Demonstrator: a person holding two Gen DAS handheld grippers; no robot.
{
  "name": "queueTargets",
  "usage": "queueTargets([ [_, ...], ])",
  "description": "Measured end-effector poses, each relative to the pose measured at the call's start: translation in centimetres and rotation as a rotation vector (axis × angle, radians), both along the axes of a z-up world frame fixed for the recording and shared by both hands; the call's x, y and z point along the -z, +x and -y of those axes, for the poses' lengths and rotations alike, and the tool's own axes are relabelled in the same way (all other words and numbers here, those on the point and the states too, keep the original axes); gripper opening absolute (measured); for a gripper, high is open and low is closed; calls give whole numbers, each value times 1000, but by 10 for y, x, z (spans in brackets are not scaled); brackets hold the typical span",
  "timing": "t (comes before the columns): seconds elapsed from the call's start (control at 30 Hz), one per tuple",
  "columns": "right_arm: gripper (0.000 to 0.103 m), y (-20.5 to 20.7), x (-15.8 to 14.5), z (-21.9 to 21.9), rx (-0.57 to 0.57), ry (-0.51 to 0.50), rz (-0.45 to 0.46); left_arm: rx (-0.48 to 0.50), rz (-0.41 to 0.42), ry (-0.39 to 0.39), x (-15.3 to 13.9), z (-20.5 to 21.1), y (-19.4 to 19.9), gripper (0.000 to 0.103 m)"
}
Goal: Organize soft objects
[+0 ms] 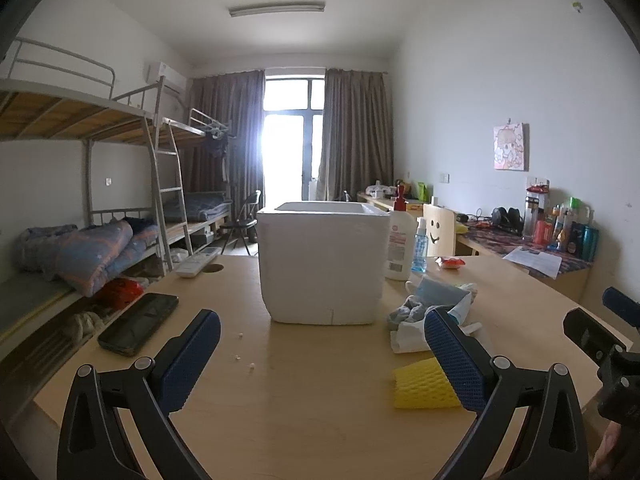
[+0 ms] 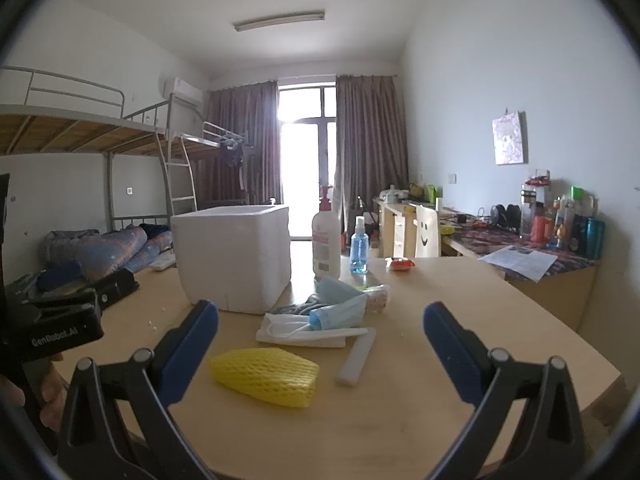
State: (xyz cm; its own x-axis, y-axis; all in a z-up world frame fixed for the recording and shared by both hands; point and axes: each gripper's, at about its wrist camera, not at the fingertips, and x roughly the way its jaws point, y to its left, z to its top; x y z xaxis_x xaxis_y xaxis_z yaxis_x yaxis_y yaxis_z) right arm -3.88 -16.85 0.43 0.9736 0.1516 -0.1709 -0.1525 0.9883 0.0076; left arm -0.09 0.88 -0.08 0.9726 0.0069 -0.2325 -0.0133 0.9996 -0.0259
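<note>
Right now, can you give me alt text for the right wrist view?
The right gripper hangs open and empty over a wooden table, with a yellow foam net lying just ahead between its fingers. Beyond are a white foam strip, a pile of face masks and a white foam box.

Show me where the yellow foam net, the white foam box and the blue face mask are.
yellow foam net [image 2: 266,376], right wrist view, middle of its mesh top
white foam box [image 1: 322,266], left wrist view, centre of its front wall
blue face mask [image 2: 340,312], right wrist view, middle of the pleated panel
</note>
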Motion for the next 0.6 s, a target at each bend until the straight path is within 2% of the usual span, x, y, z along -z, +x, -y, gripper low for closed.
queueTargets([
  [0.6, 103, -2, -1, 0, 2, 6, -3, -9, 1, -3, -1, -5, -1, 102],
])
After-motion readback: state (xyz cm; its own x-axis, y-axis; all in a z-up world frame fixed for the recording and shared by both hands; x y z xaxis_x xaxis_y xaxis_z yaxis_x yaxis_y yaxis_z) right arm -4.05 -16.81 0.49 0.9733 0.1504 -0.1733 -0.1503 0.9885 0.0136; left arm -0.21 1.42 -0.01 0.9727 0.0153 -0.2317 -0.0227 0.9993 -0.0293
